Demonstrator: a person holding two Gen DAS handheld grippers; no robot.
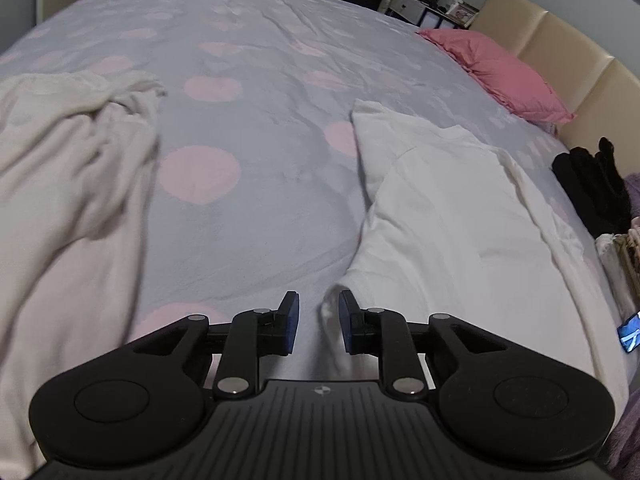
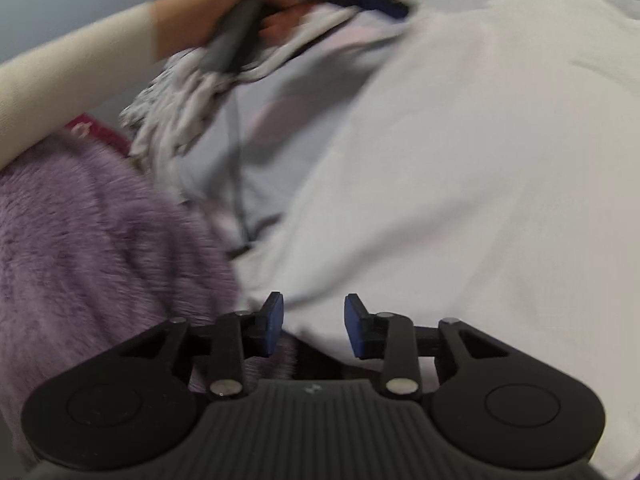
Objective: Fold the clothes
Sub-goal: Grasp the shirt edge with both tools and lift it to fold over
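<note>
Bedroom light is dim over the wide bed, whose grey cover carries large pale pink dots. My left gripper points down at the near edge of that cover, its blue-padded jaws standing slightly apart. A small fold of the white garment rises between the pads, but I see a gap on each side, so nothing is pinched. That garment spreads to the right of the tool, smooth and mostly flat, with a long crease running toward the far corner and one pointed edge reaching onto a pink dot. To the left lies a cream garment, bunched and rumpled with deep soft folds. Farther off, a pink pillow leans by the beige padded headboard, and a dark black item sits at the right edge of the bed.

From my right gripper, the jaws stand visibly apart over the near hem of the same white fabric, which fills most of that view, pale and lightly wrinkled; the pads do not press it. Just left of the tool sits a fuzzy purple blanket. Beyond, blurred, a hand in a cream sleeve grips the handle of the other tool above a grey fringed cloth.
</note>
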